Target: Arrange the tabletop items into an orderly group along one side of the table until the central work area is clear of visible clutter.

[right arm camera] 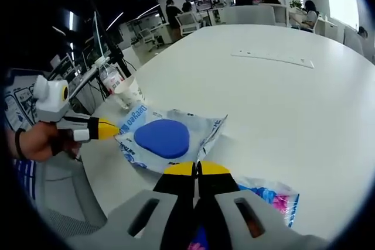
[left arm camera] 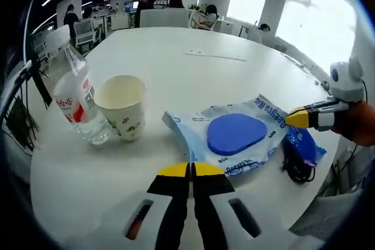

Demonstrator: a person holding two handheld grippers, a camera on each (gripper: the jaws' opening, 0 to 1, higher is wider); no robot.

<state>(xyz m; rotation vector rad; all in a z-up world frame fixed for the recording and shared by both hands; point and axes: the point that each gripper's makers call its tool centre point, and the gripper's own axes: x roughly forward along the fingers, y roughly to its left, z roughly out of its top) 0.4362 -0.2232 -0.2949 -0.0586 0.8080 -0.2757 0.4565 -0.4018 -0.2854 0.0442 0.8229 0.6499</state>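
A clear plastic packet [left arm camera: 234, 136] [right arm camera: 167, 139] holding a blue oval pad lies on the white table [left arm camera: 193, 74] [right arm camera: 281, 98]. My left gripper [left arm camera: 190, 171] [right arm camera: 108, 128] is shut, its yellow tips pinching one edge of the packet. At another edge my right gripper [right arm camera: 197, 169] [left arm camera: 293, 119] is shut on the same packet. A water bottle [left arm camera: 76, 98] [right arm camera: 109, 77] with a red and white label stands upright beside a paper cup [left arm camera: 123, 106] [right arm camera: 130, 92], left of the packet in the left gripper view.
A small blue and pink packet [right arm camera: 269, 194] [left arm camera: 304, 144] lies by a black cable [left arm camera: 296, 165] near the table edge, just under my right gripper. A thin strip [left arm camera: 217, 57] [right arm camera: 272, 57] lies far across the table. Office chairs and people are behind it.
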